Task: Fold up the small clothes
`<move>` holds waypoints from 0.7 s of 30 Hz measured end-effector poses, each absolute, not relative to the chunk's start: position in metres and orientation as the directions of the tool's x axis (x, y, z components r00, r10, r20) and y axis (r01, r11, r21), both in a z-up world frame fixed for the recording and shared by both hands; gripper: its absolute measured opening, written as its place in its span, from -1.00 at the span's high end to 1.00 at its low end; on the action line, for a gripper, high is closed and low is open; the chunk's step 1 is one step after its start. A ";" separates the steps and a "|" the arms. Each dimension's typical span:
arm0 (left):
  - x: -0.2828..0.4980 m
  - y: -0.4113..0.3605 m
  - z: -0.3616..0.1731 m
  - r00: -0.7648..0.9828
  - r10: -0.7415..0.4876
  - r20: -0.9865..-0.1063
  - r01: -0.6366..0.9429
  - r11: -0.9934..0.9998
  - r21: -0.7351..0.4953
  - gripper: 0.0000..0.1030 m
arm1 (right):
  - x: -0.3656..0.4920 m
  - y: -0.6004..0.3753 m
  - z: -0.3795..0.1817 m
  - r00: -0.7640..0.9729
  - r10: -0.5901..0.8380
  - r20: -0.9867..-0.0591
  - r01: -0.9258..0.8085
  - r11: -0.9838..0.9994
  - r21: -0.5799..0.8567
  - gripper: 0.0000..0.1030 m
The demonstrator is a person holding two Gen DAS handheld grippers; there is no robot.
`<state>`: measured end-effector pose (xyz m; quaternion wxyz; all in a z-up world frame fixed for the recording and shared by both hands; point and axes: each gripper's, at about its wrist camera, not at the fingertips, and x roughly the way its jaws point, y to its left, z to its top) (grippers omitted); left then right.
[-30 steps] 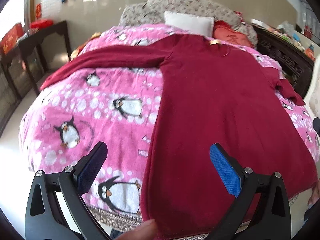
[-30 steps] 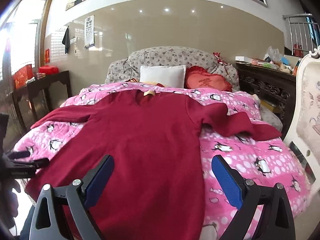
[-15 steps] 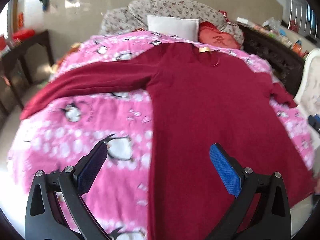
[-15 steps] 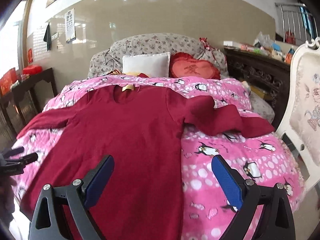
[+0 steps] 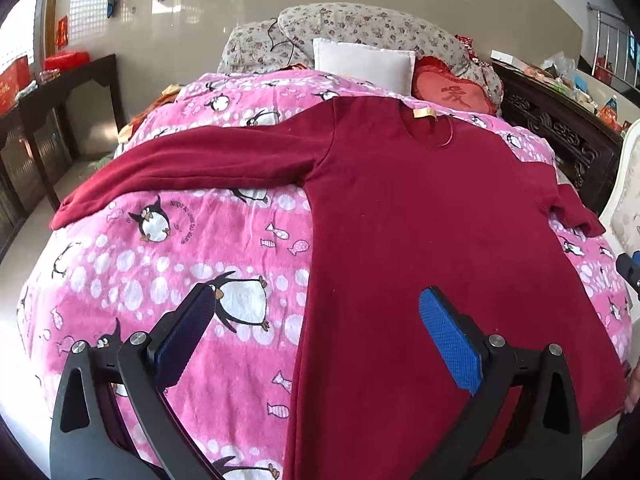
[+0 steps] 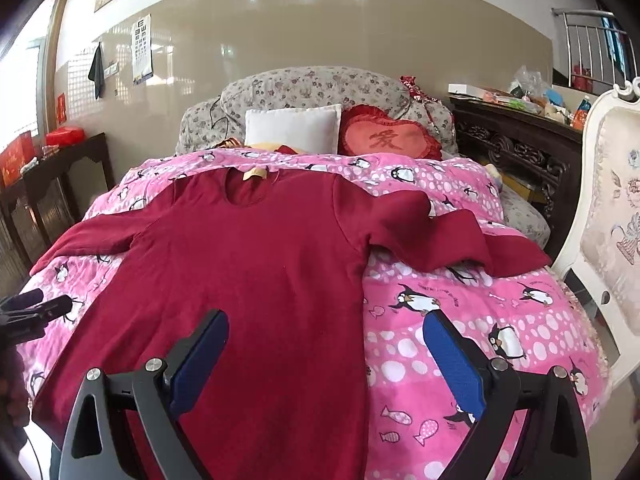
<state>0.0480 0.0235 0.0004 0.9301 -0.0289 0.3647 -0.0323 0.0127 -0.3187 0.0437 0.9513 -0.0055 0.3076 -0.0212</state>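
Dark red and laid flat, the top (image 5: 420,216) covers the middle of the pink penguin blanket (image 5: 160,264) on the bed, sleeves out to either side, and no fold looks made yet. The left gripper (image 5: 316,328) and right gripper (image 6: 326,344) hang at the frame bottoms, fingers spread wide and empty. The next move probably calls for pinching a sleeve or side edge to carry inward.

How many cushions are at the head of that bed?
2 that I can tell: a plain white square cushion in the middle and a red heart-shaped frilled cushion touching its right side. More may be hidden behind the pink penguin-print blanket.
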 end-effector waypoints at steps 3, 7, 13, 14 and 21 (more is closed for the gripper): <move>0.046 0.024 0.003 0.734 -0.099 -0.672 0.054 0.995 -0.087 -0.99 | 0.009 -0.323 0.046 0.813 -0.038 -0.581 0.042 0.999 -0.006 -0.89; 0.047 0.022 0.006 0.736 -0.099 -0.670 0.058 0.995 -0.084 -0.99 | 0.005 -0.332 0.051 0.814 -0.047 -0.579 0.058 0.998 0.001 -0.89; 0.051 0.022 0.004 0.734 -0.090 -0.674 0.048 0.996 -0.081 -0.99 | 0.008 -0.343 0.056 0.813 -0.077 -0.577 0.075 0.997 -0.029 -0.89; 0.052 0.022 0.003 0.732 -0.090 -0.675 0.046 0.996 -0.082 -0.99 | 0.009 -0.346 0.057 0.813 -0.079 -0.577 0.077 0.997 -0.028 -0.89; 0.058 0.020 -0.004 0.724 -0.082 -0.685 0.046 0.996 -0.070 -0.99 | 0.018 -0.352 0.060 0.810 -0.079 -0.582 0.081 0.996 -0.022 -0.89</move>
